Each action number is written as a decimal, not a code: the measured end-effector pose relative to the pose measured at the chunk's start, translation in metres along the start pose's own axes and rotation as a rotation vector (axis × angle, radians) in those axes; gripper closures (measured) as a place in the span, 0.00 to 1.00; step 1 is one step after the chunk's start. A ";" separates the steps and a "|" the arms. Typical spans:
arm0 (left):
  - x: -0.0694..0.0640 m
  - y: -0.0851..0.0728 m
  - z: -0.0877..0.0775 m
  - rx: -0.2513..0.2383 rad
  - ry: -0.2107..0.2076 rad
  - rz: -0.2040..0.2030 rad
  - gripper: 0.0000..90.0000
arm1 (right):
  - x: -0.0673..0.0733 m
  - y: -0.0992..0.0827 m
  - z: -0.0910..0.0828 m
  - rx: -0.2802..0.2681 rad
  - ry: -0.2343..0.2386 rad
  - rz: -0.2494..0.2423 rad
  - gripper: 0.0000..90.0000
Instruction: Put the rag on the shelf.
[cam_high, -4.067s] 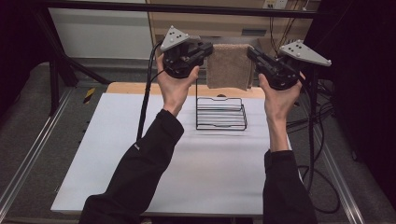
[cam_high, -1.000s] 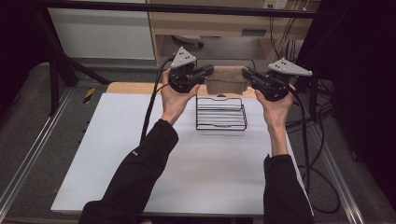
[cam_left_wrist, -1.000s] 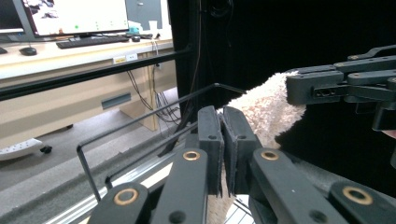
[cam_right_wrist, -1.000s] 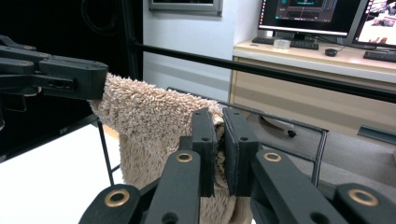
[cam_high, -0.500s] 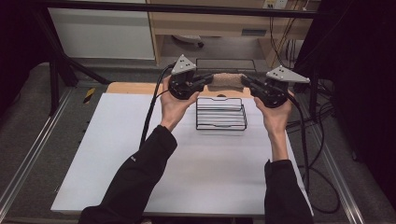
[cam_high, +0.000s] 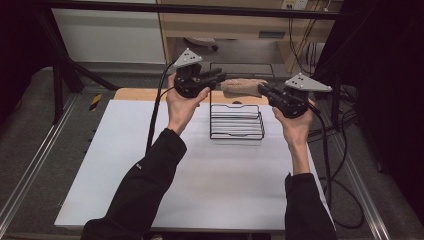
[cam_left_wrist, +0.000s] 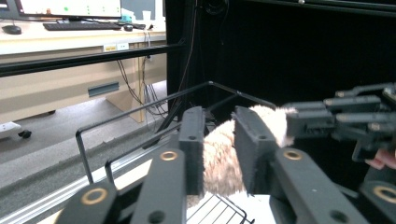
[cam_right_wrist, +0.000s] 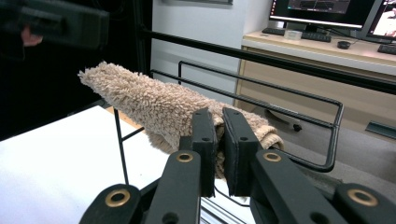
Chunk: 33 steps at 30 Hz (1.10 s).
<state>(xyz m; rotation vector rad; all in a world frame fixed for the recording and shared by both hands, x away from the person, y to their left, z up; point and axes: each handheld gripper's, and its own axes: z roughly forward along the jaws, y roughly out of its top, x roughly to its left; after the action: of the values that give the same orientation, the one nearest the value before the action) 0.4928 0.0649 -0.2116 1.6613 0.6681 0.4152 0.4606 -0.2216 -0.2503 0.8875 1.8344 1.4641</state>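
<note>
A tan fluffy towel (cam_high: 242, 87) hangs bunched between my two grippers, above a black wire rack (cam_high: 236, 122) on the white table. My right gripper (cam_high: 262, 89) is shut on the towel's (cam_right_wrist: 154, 102) right end, its pads (cam_right_wrist: 204, 135) squeezing the pile. The left gripper (cam_high: 220, 76) has just been opening; its jaws stand apart around the towel's (cam_left_wrist: 217, 158) left end without pinching it. From the right gripper view, that end juts out free below the left gripper (cam_right_wrist: 56, 21). The rack's tall back bar (cam_right_wrist: 280, 88) runs just behind the towel.
The white tabletop (cam_high: 200, 175) stretches toward the person, with a wooden strip (cam_high: 135, 94) at its far edge. Cables (cam_high: 330, 150) trail off the right side. A dark metal frame bar (cam_high: 250, 10) crosses behind the rack. Desks with monitors (cam_right_wrist: 322, 7) stand beyond.
Both hands came down from holding the towel spread high. The towel now sits bunched at the rack's top. The left jaws have parted off the towel's end.
</note>
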 end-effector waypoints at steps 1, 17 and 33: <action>-0.001 0.001 0.002 0.014 -0.005 -0.003 0.87 | 0.000 -0.001 0.000 0.001 0.001 -0.002 0.94; -0.009 -0.019 0.016 0.147 -0.052 0.022 1.00 | 0.000 -0.005 -0.002 0.018 0.020 -0.007 0.89; -0.010 -0.032 0.023 0.199 -0.020 0.075 1.00 | 0.000 0.000 -0.010 0.017 0.065 0.028 0.86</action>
<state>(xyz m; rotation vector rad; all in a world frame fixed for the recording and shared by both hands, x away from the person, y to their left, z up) 0.4929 0.0439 -0.2471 1.8814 0.6511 0.3950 0.4524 -0.2271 -0.2482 0.8872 1.8912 1.5129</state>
